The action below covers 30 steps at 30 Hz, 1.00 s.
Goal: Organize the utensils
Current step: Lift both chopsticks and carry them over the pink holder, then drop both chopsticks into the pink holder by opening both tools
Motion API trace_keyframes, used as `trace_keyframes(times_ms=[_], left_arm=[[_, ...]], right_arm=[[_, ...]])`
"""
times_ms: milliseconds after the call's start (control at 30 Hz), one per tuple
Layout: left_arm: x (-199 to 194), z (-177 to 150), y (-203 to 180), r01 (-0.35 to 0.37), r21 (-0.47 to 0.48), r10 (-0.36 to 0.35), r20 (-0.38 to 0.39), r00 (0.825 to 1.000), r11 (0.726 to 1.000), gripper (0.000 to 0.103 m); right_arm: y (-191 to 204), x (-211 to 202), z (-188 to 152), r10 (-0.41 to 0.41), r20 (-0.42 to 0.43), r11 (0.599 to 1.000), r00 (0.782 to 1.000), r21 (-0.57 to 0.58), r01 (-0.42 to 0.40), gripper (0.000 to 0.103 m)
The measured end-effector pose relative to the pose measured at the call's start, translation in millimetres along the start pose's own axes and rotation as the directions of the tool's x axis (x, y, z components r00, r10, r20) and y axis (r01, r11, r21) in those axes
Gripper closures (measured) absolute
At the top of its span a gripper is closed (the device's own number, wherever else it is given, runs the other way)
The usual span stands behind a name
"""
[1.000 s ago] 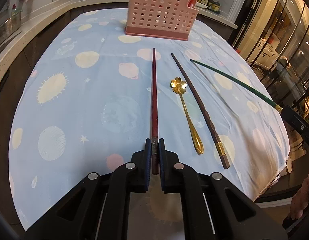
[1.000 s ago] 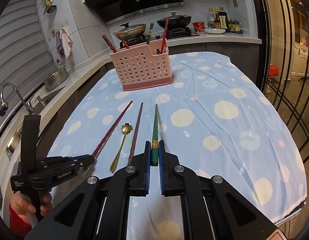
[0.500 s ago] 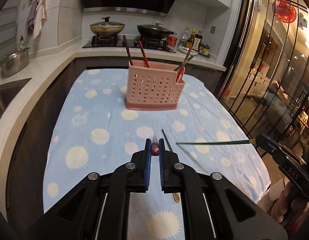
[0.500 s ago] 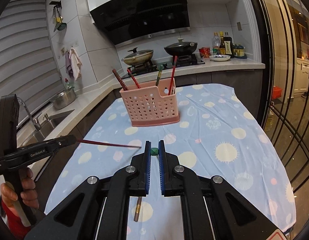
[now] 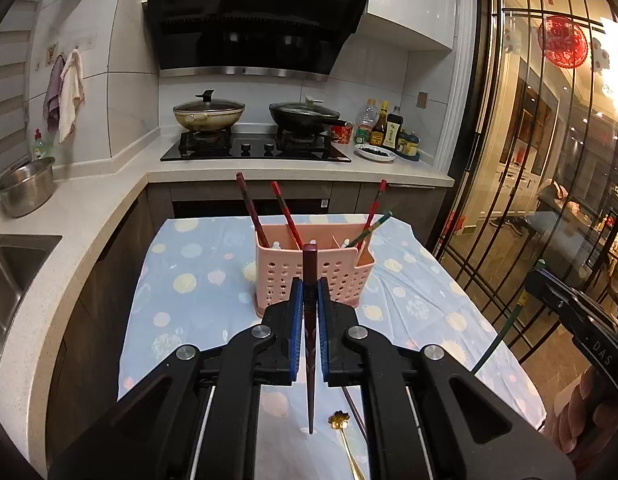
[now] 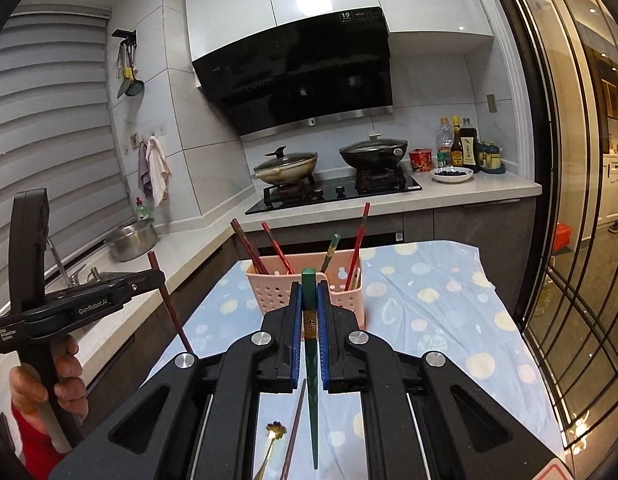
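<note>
My left gripper [image 5: 308, 300] is shut on a dark red chopstick [image 5: 309, 360], held upright with its tip hanging down above the table. My right gripper [image 6: 309, 304] is shut on a green chopstick [image 6: 312, 400], also hanging tip down. The pink perforated utensil basket [image 5: 309, 280] stands on the far part of the table and holds several chopsticks. A gold flower-headed spoon [image 5: 343, 432] and a brown chopstick [image 6: 295, 428] lie on the tablecloth below the grippers. The left gripper and red chopstick also show in the right wrist view [image 6: 165, 296].
The table wears a light blue cloth with pale dots [image 5: 197, 288]. Behind it a counter carries a stove with two pans [image 5: 253, 120], bottles [image 5: 385, 128] and a steel bowl [image 5: 25, 186]. A sink [image 5: 13, 264] is at left, glass doors at right.
Both grippers have lifted their chopsticks off the table and swung them from lying flat to hanging tip down. Both views have risen and now face the basket and stove.
</note>
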<state>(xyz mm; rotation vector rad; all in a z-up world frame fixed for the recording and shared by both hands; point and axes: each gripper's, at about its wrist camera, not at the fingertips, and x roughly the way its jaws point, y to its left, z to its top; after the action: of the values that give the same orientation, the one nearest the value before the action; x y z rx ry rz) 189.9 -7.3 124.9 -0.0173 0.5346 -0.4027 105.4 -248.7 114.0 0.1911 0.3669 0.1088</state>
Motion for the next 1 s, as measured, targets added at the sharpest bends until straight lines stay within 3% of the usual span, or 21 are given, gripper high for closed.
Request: trace_keyframes(times_ms=[367, 600, 800, 1000], left_arm=[[20, 86, 2, -0.02, 0.031, 0.017, 0.097, 0.995, 0.999, 0.096], [41, 145, 8, -0.031, 0.031, 0.026, 0.147, 0.989, 0.999, 0.096], [67, 161, 12, -0.047, 0.037, 0.041, 0.141, 0.989, 0.998, 0.096], [101, 153, 19, -0.041, 0.028, 0.039, 0.079, 0.996, 0.999, 0.096]], right_arm=[[11, 50, 99, 0.038, 0.138, 0.999, 0.99, -0.004, -0.038, 0.096], [18, 104, 150, 0.028, 0.168, 0.999, 0.985, 0.015, -0.031, 0.096], [24, 150, 159, 0.008, 0.148, 1.0, 0.989, 0.004, -0.009, 0.096], [25, 192, 138, 0.0, 0.062, 1.0, 0.998, -0.008, 0.0, 0.096]])
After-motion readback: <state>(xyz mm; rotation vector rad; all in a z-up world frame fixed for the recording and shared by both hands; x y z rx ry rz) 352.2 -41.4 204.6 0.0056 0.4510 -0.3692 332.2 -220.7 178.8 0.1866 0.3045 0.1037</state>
